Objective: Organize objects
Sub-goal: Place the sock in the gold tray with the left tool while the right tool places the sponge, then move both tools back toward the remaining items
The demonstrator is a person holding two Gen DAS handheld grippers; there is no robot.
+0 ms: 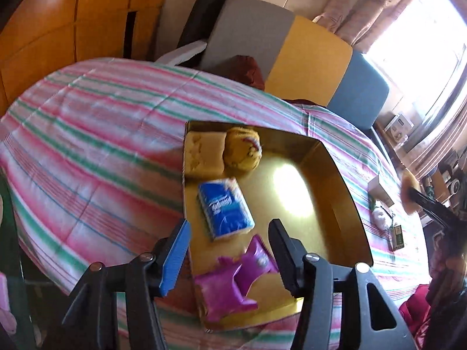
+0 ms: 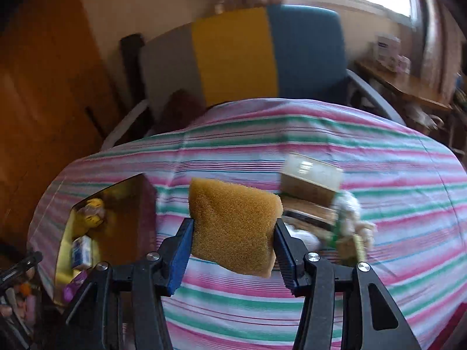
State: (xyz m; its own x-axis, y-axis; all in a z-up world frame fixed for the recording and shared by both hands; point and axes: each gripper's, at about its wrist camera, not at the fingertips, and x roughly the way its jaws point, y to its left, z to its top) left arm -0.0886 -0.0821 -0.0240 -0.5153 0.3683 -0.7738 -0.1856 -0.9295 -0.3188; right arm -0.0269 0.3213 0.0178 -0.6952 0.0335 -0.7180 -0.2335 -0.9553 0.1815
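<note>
Left gripper (image 1: 227,250) hovering over near end of gold tray (image 1: 344,204), jaws standing apart, gripping nothing; purple packets (image 1: 230,285) lying in tray below and between the fingers, not pinched. Blue pad showing on one finger only.

Right gripper (image 2: 233,250) clamping brown sponge (image 2: 233,227) by its two side edges, pads pressing in on both; sponge hanging clear above striped cloth (image 2: 350,145), tilted, upper part sticking out past the fingertips. Seen from left wrist as a blurred tan shape at far right edge, well apart from tray.

Tray sitting on cloth, holding, far to near: pale sponge block (image 1: 204,153) in far left corner, yellow plush (image 1: 242,151) touching it on the right, blue tissue pack (image 1: 224,207) near left wall, purple packets at near end. Right half of tray bare, catching a bright glare patch.

Lying outside tray on cloth, right of it: small box (image 2: 312,180), white crumpled item (image 2: 348,204), dark flat item (image 1: 397,236) — all blurred, not identifiable further. Grouped close together, some touching or overlapping; cannot tell which.

Standing behind the bed: headboard (image 2: 233,58) in grey, yellow and blue panels; wooden wardrobe (image 1: 58,29) at left; curtained window (image 1: 423,29) at right.
</note>
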